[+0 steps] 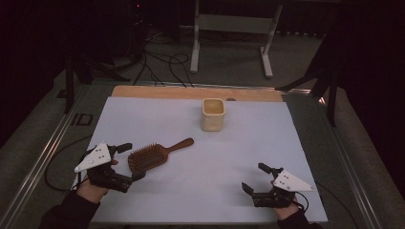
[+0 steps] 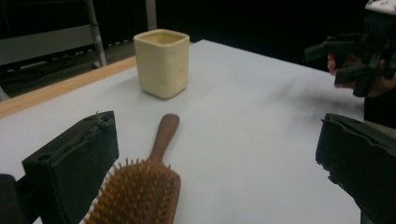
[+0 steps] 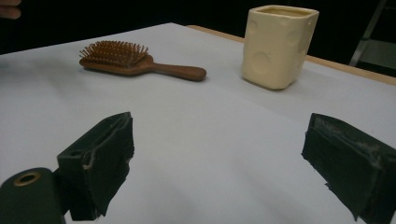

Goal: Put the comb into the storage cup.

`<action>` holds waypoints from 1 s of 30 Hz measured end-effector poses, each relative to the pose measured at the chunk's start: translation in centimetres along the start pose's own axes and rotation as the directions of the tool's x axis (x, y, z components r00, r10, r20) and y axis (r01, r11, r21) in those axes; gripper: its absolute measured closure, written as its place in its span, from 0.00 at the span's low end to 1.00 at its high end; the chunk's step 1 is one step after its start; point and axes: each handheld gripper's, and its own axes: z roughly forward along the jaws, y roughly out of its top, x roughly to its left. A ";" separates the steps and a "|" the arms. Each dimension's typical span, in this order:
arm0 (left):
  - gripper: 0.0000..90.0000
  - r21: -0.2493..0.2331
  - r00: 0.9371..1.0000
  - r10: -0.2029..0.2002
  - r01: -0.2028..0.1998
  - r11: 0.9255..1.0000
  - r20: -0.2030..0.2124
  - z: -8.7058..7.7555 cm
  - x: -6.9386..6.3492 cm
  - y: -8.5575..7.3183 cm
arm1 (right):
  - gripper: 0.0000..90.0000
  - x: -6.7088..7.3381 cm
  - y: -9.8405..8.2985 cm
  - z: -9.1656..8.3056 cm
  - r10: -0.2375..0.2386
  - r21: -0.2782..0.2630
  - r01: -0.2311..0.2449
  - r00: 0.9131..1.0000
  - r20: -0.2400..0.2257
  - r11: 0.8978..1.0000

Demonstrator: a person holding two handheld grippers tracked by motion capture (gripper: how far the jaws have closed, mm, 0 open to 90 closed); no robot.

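Hairbrush (image 1: 149, 156) of brown wood lies flat on the white sheet (image 1: 229, 157) that covers the table, bristles up, at the left part of the sheet. Its handle runs away from the person and to the right, toward a cream square cup (image 1: 213, 114) that stands upright farther back, well apart from the brush.

The left gripper (image 1: 128, 162) is at the brush's head end, held low by a hand (image 1: 90, 188) that comes in from the bottom left. Its jaws stand wide apart and hold nothing. In the high view one jaw lies beyond the bristled head and the other on the near side of it, so the head sits at the mouth of the jaws. In the left gripper view the head (image 2: 140, 193) lies just beside the left-hand jaw, with much bare sheet between it and the other jaw; whether that jaw touches the brush cannot be told.

The right gripper (image 1: 254, 177) is at the near right part of the sheet, well apart from the brush and the cup. Its jaws are also spread wide and empty, pointing leftward across the sheet. In the right gripper view the brush (image 3: 135, 59) lies far off at upper left and the cup (image 3: 279, 45) at upper right, with bare sheet between the jaws.
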 end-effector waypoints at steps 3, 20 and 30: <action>0.00 0.009 1.000 0.015 -0.015 1.000 0.005 0.4 0.1 0.8 | 0.10 0.0 0.0 0.0 0.002 -0.002 -0.002 1.000 0.000 1.000; 0.00 0.065 0.998 0.026 -0.029 0.997 0.048 4.0 0.1 3.5 | 0.10 0.0 0.0 -0.1 0.003 -0.006 -0.003 1.000 -0.008 1.000; 0.00 0.112 0.999 -0.010 0.005 0.994 0.045 6.2 0.7 4.6 | 0.10 0.0 0.0 0.0 0.009 -0.006 -0.009 1.000 -0.009 1.000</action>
